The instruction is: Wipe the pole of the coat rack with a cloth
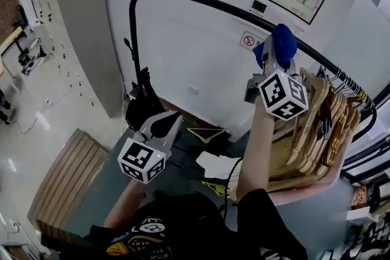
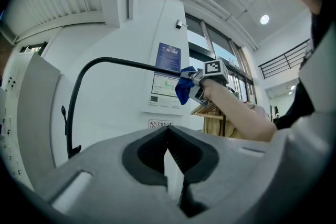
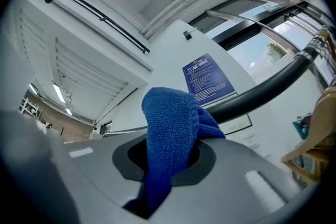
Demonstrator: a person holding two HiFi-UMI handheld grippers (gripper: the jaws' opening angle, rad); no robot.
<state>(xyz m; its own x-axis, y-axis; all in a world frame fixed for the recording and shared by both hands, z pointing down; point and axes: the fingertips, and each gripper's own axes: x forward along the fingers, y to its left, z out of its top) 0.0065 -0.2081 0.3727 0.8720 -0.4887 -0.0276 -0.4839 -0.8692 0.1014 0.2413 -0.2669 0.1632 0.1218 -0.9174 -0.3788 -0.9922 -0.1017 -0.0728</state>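
The fingers [image 3: 207, 162] of the right gripper [image 3: 167, 165] are squeezed shut on the blue cloth [image 3: 169, 128]. The cloth sticks up out of them in a fat fold. It looks like it is pressed on the black pole [image 3: 273, 84] of the coat rack, and the pole runs off toward 2 o'clock in the right gripper view.

In the head view the cloth is high up at about 1 o'clock, on the top bar. The wooden hangers [image 1: 317, 125] hang from the same bar, near the cloth at about 4 o'clock from it.

The left gripper [image 1: 155, 131] is low down, at about 7 o'clock from the cloth and well apart from the pole. Its fingers [image 2: 152, 152] are closed together and hold nothing.

I think the wiping step is on now, up on the top bar. The next move is likely a slide along the pole with the cloth pushed on it. The way toward 10 o'clock, to the bend, is free. The other way soon meets the hangers.
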